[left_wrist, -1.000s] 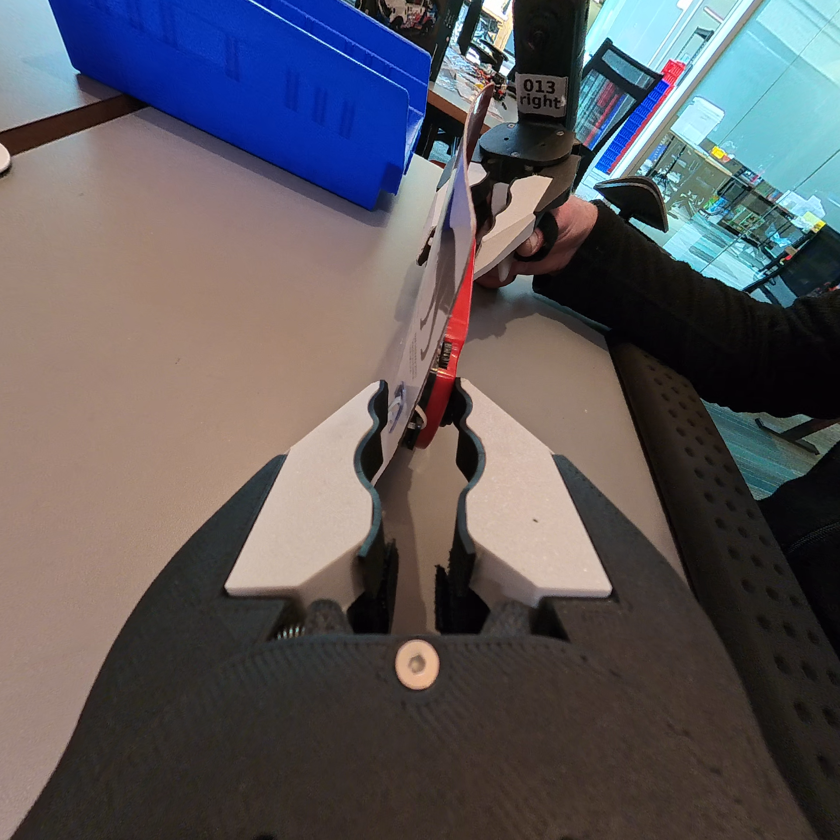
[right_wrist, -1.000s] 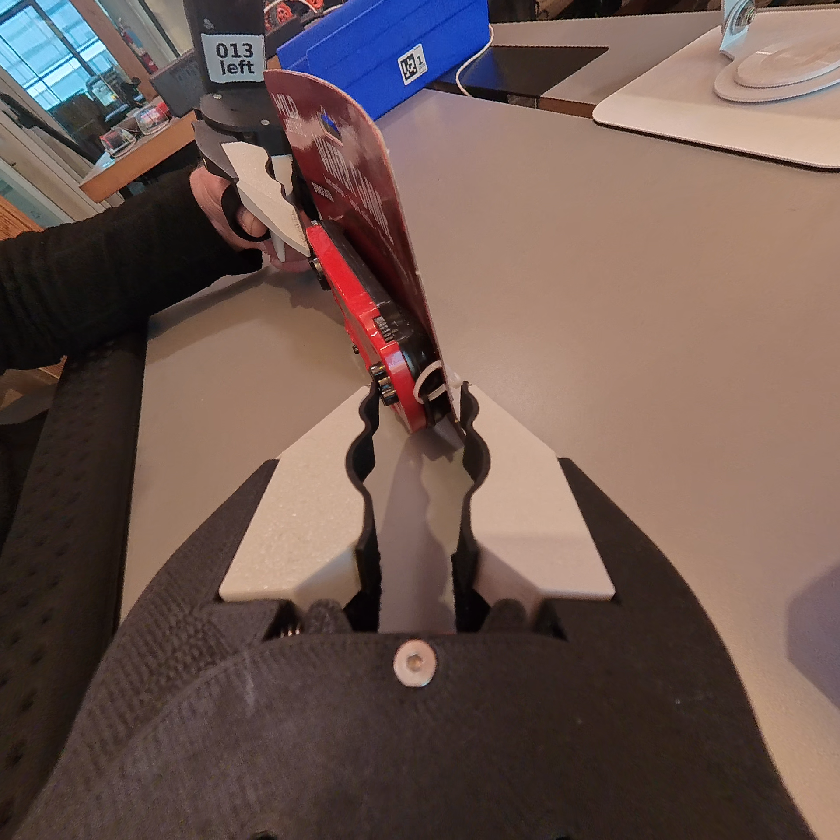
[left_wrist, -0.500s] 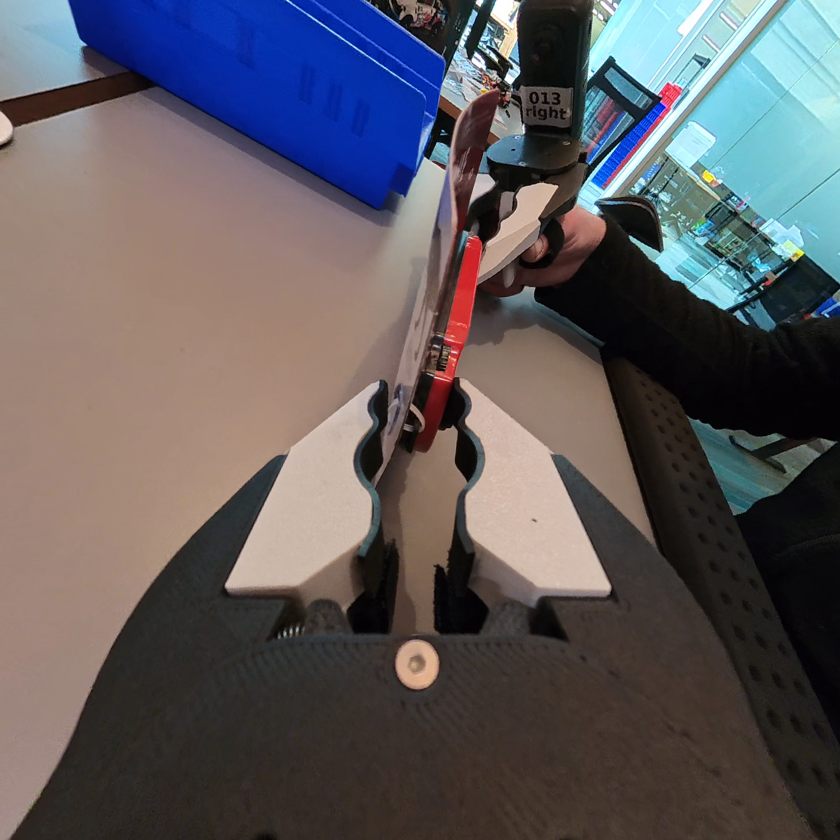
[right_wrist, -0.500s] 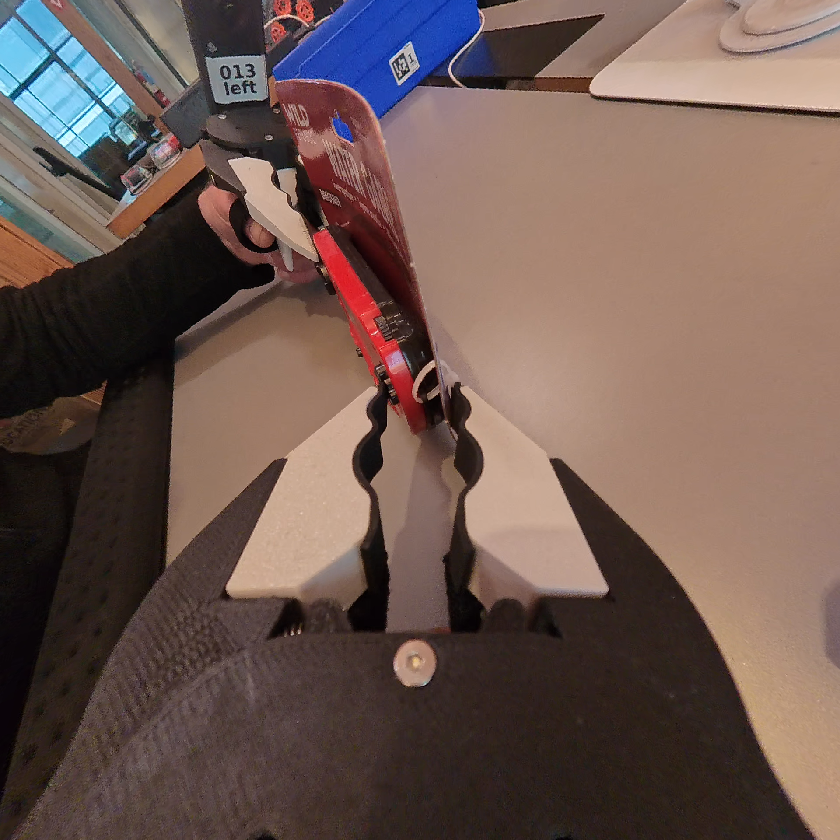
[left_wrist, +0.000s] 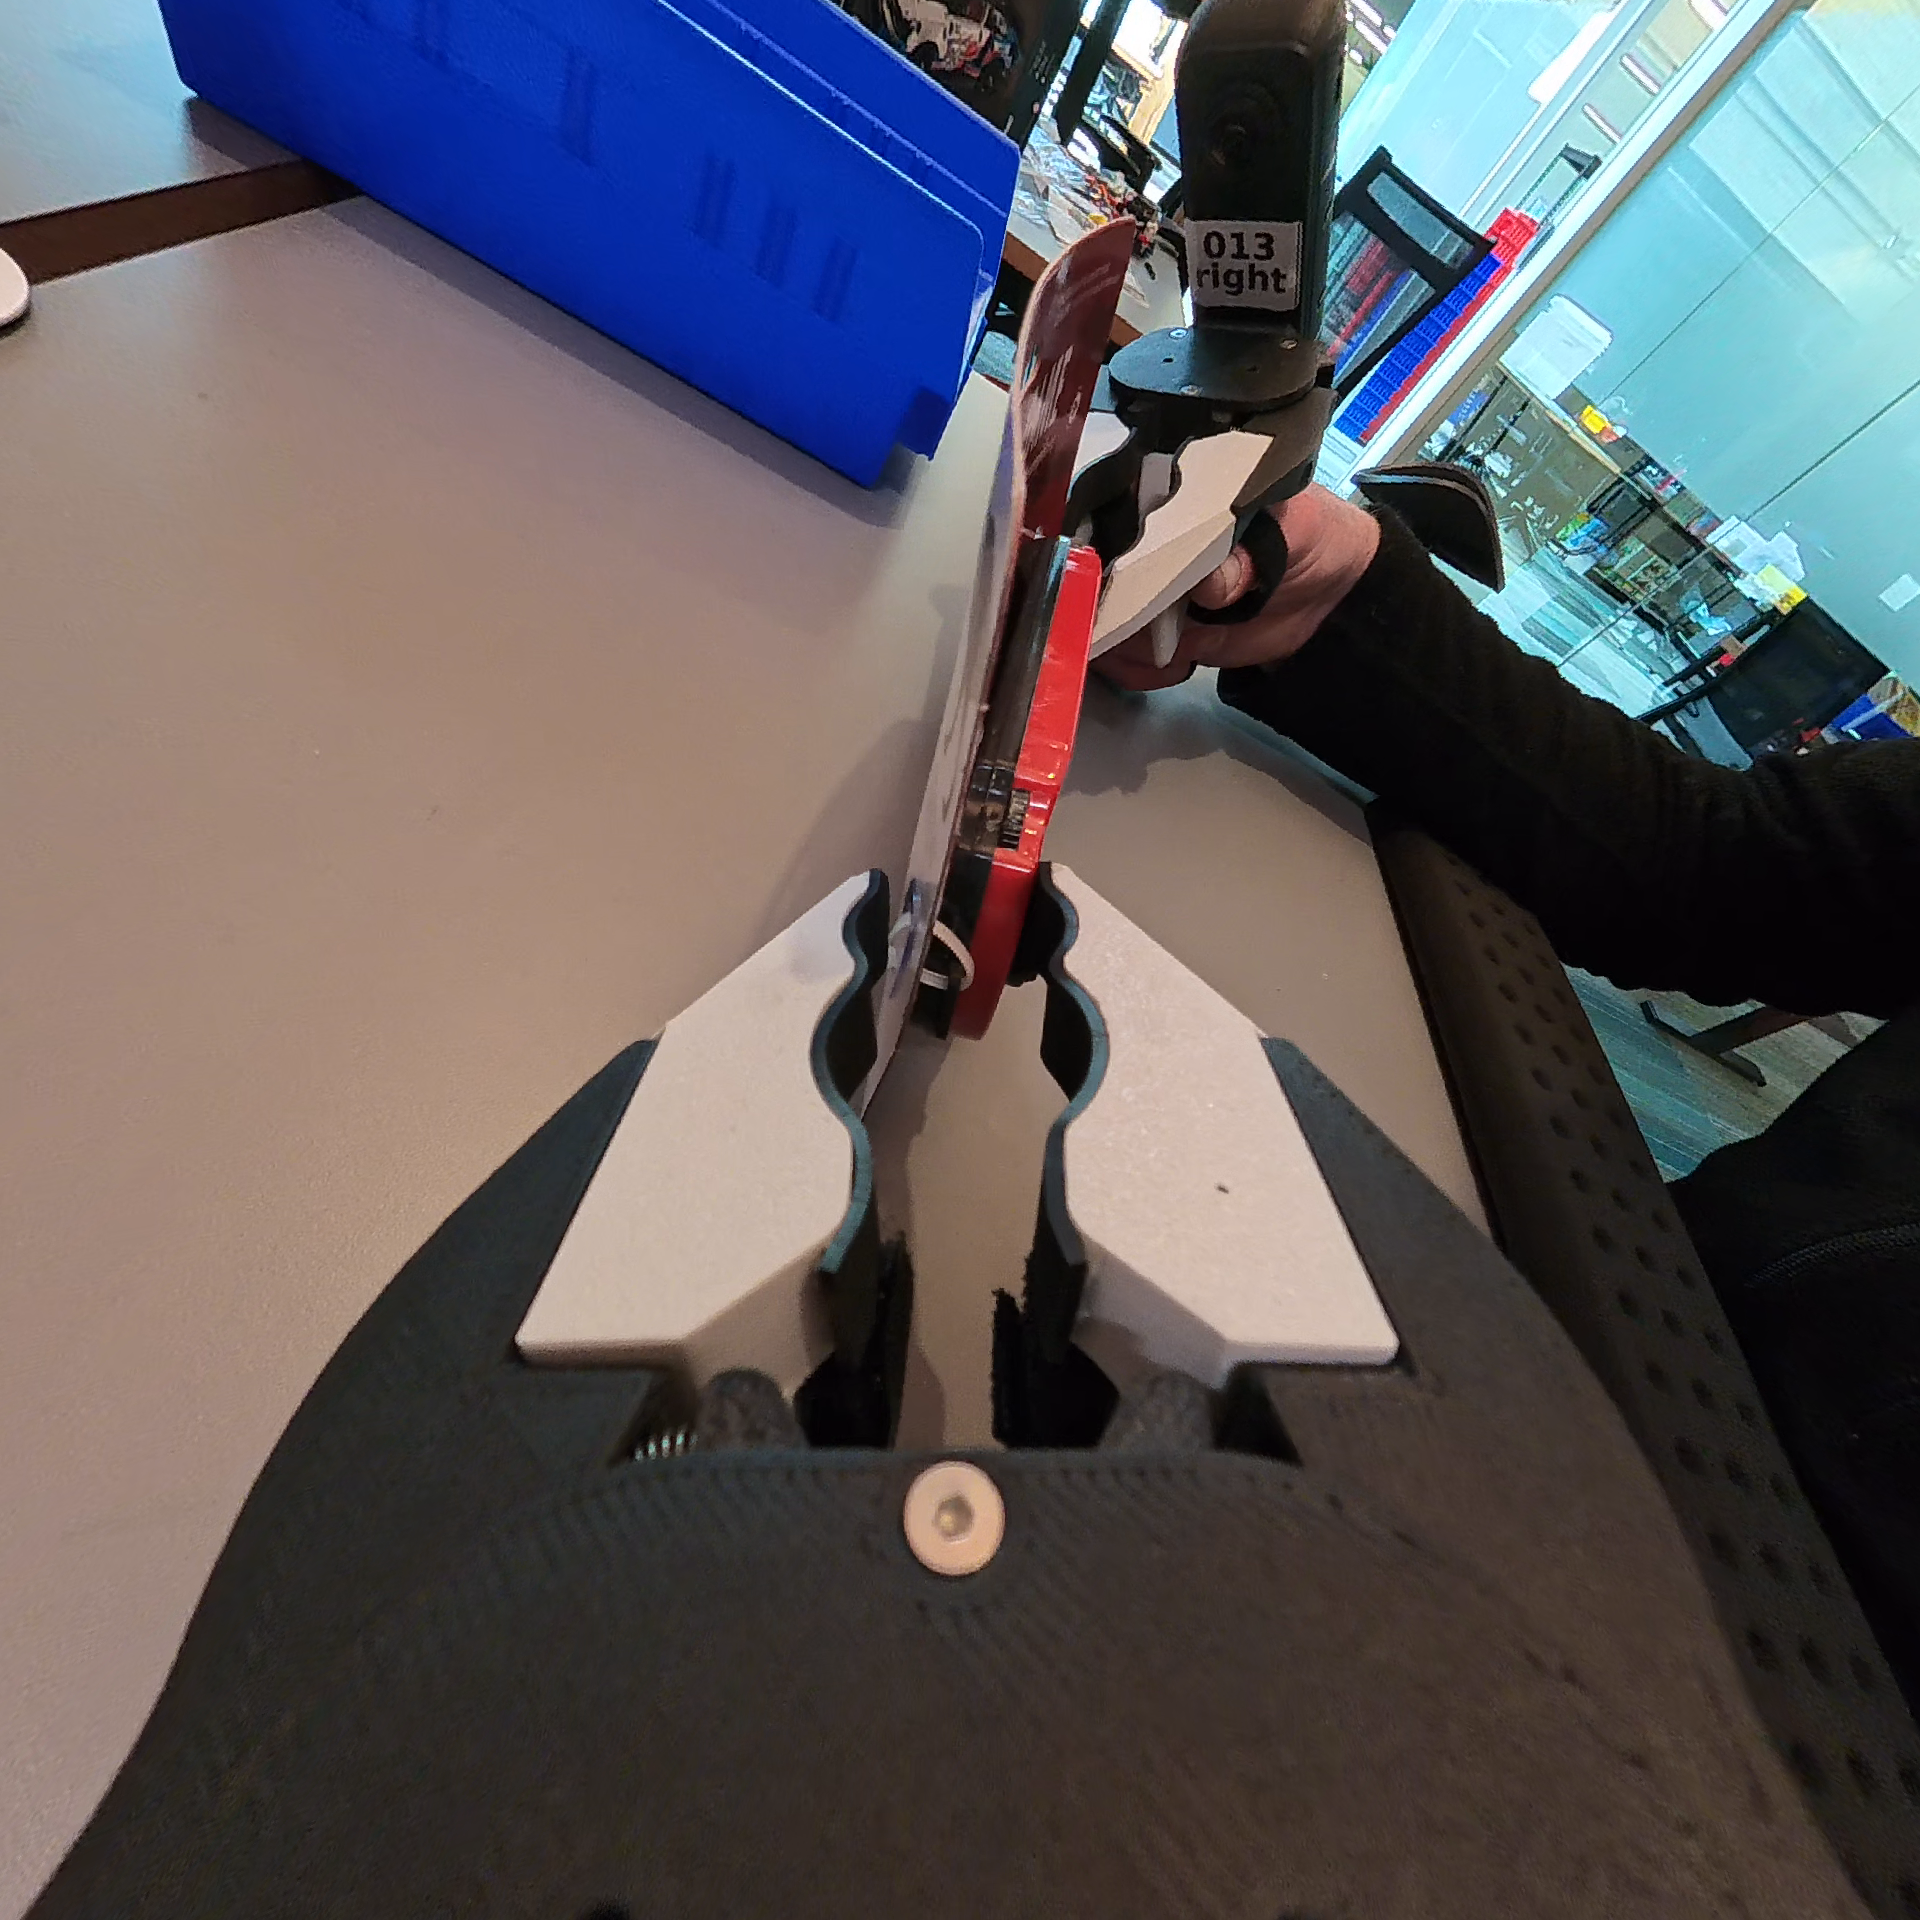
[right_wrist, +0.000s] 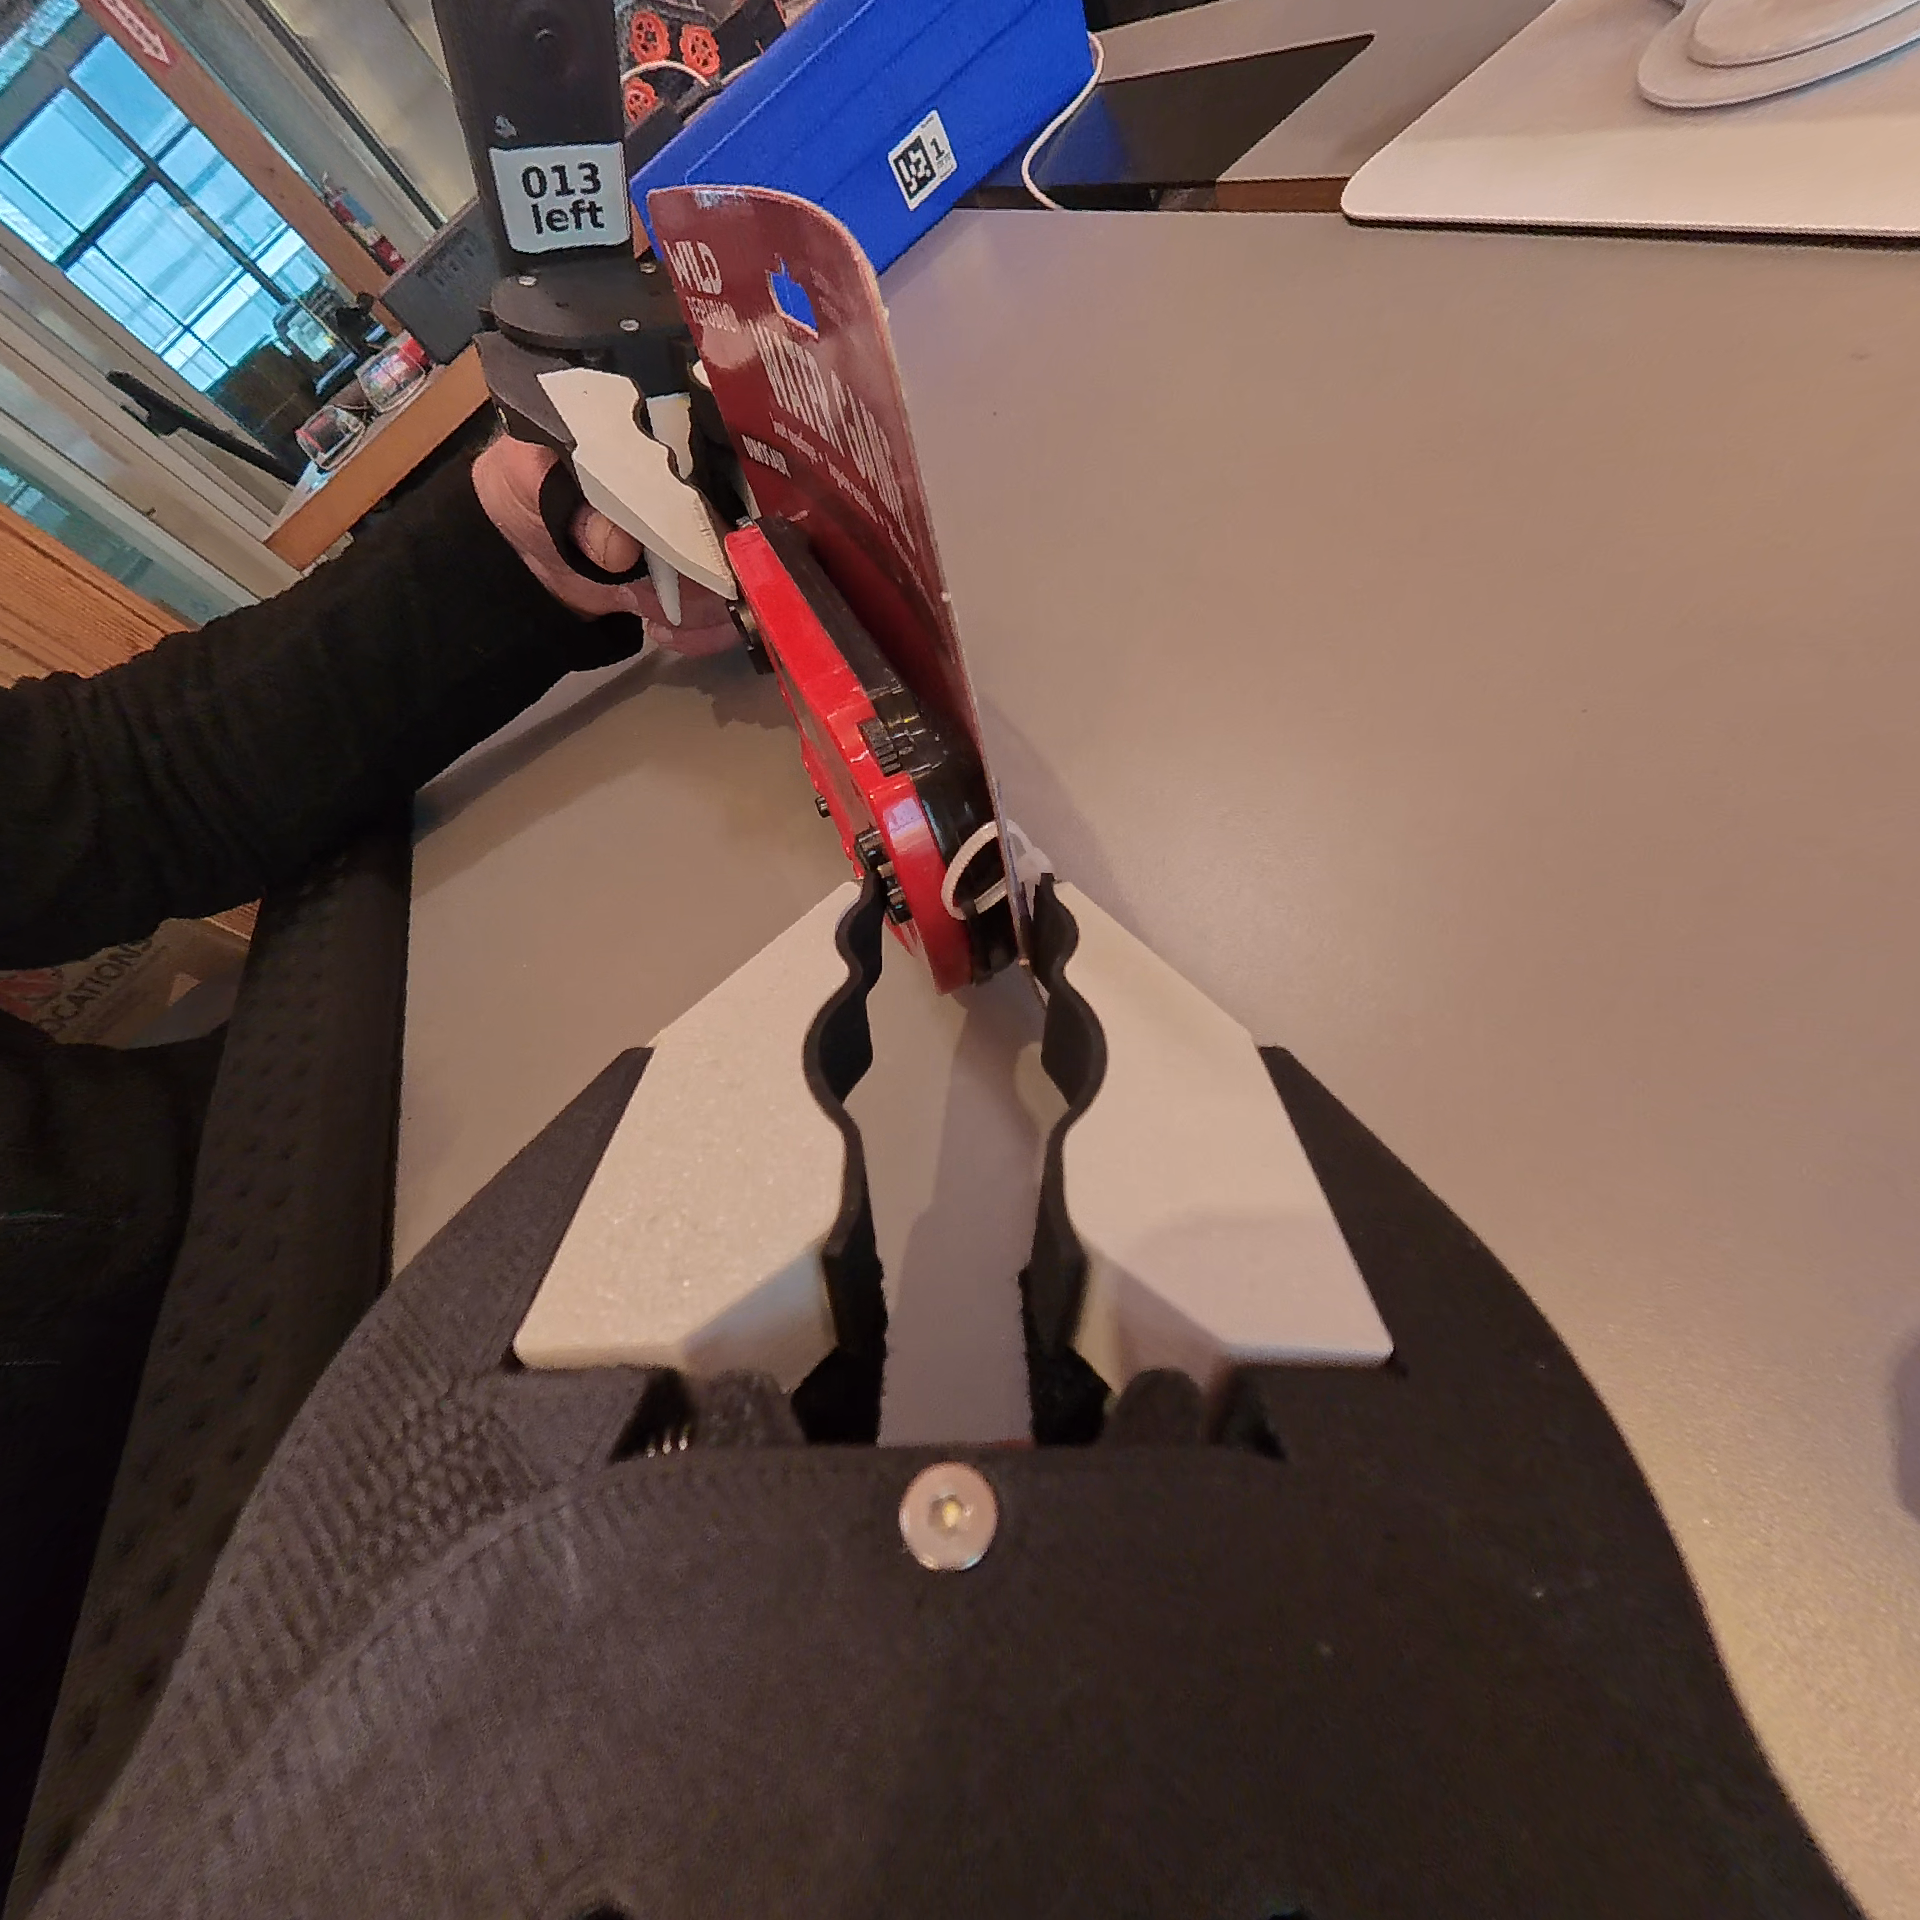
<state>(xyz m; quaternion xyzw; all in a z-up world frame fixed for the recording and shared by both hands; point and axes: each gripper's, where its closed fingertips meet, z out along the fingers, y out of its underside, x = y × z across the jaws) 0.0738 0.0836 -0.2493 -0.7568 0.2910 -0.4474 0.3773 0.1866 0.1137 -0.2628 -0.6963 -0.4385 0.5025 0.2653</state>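
Grey table (left_wrist: 416, 727), blue bin (left_wrist: 623, 208), white mat (right_wrist: 1662, 156)

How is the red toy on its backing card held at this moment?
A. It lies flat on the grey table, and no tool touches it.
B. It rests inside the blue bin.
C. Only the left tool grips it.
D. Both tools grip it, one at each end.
D: the red toy on its backing card is clamped by the right tool at the near end and by the left tool at the far end.
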